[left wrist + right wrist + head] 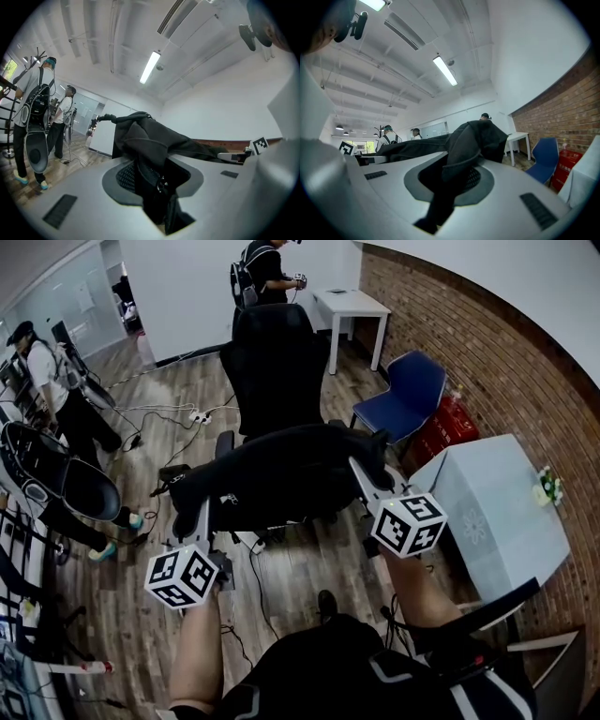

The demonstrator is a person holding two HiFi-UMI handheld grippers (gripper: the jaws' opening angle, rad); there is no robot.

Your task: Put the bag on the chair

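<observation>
Office chair [272, 352]: black, tall padded back, upper centre of the head view; the seat is hidden behind the bag.
Bag [281, 474]: black soft fabric, limp and creased, stretched across mid-frame between both grippers, just below the chair's back; its outline is hard to read.
Left gripper [157, 185]: jaws pinch a bunched fold of the bag.
Right gripper [450, 180]: jaws nearly together on a thin fold of the bag.

Bag [291, 474] hides the chair [272, 352] seat. Picture's top edge cuts off the head of 1 person [265, 268]. Item [547, 486] at the table [487, 512] edge: too small to identify.
</observation>
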